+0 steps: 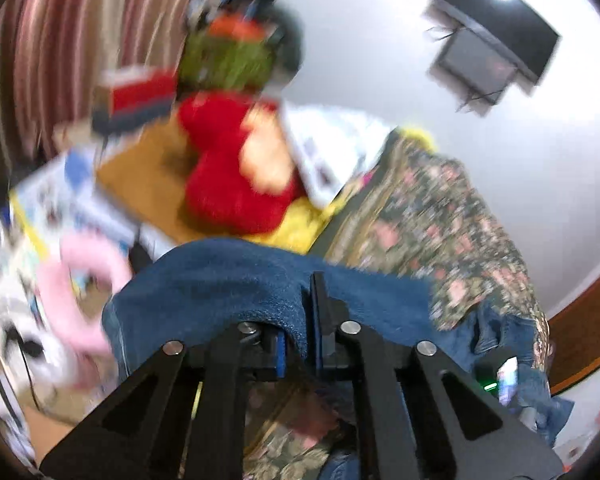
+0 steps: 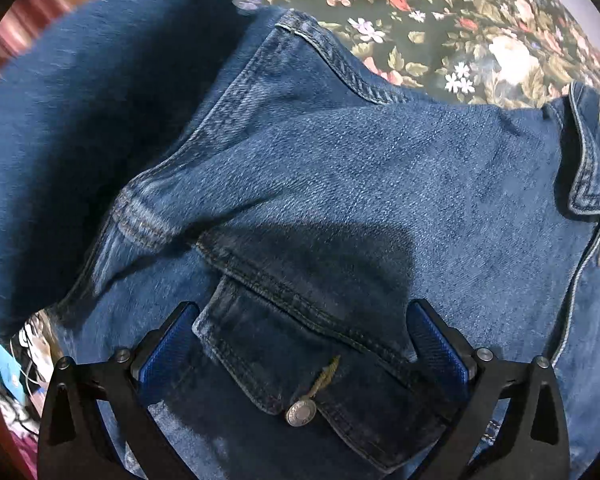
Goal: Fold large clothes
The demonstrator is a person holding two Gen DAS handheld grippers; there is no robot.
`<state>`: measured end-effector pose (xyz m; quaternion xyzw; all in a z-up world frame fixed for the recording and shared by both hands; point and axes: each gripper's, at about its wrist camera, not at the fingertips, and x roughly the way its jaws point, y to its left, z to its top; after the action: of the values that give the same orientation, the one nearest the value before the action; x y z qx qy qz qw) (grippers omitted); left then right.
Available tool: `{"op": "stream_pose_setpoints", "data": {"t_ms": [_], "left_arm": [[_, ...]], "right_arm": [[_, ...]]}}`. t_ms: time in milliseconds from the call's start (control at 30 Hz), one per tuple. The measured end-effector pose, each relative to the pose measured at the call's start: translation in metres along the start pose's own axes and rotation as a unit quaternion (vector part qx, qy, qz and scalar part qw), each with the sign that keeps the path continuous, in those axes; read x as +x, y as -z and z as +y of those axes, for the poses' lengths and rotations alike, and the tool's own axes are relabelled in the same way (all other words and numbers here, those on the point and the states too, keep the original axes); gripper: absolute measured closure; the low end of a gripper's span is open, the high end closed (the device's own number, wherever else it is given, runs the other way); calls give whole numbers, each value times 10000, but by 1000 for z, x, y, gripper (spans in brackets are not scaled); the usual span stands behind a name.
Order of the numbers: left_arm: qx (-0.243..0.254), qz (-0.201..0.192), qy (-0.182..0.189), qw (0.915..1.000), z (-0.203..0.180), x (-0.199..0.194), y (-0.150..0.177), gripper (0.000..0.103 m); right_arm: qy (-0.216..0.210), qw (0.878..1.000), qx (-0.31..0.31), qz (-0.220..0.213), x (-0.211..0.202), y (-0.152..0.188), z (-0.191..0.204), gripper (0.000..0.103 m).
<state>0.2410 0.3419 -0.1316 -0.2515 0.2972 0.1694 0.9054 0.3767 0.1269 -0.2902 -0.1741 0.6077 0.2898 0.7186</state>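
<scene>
We have the left gripper (image 1: 314,312) clamped on a fold of the denim jacket (image 2: 340,168), lifted clear of the floral bedspread (image 2: 440,12), while the right gripper (image 2: 304,340) hangs with its jaws wide apart over the chest pocket (image 2: 300,368), holding nothing. Our worry is that heavy denim slips from that single thin pinch, or drags the flat part askew. The snap button (image 2: 301,413) carries lettering too small to read.

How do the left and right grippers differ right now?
The left gripper is shut on a fold of the denim jacket; the right gripper is open, holding nothing. The left lifts cloth; the right hangs over the chest pocket. Both have blue pads.
</scene>
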Motion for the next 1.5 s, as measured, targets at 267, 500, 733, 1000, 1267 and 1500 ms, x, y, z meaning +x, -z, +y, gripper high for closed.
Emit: {"op": "stream_pose_setpoints", "data": {"t_ms": [267, 500, 733, 1000, 1267, 1500], "left_arm": [[1223, -557, 1136, 9844, -113, -54, -24, 98], [1702, 935, 1961, 9612, -190, 1, 42, 98], [2730, 2718, 1642, 9081, -246, 53, 161, 95], [2233, 2865, 1430, 9207, -215, 27, 162, 62], [1971, 1576, 627, 9656, -149, -10, 97, 44], [1919, 1863, -99, 9635, -99, 35, 105, 44]], "right_arm": [[-583, 9962, 630, -132, -44, 13, -29, 7], [-342, 9884, 1163, -914, -158, 87, -112, 7], [117, 9818, 1475, -1192, -210, 159, -174, 6], [126, 9829, 1187, -1401, -218, 177, -155, 6], [74, 9880, 417, -1486, -203, 134, -85, 6], [-107, 9958, -120, -900, -139, 74, -24, 6]]}}
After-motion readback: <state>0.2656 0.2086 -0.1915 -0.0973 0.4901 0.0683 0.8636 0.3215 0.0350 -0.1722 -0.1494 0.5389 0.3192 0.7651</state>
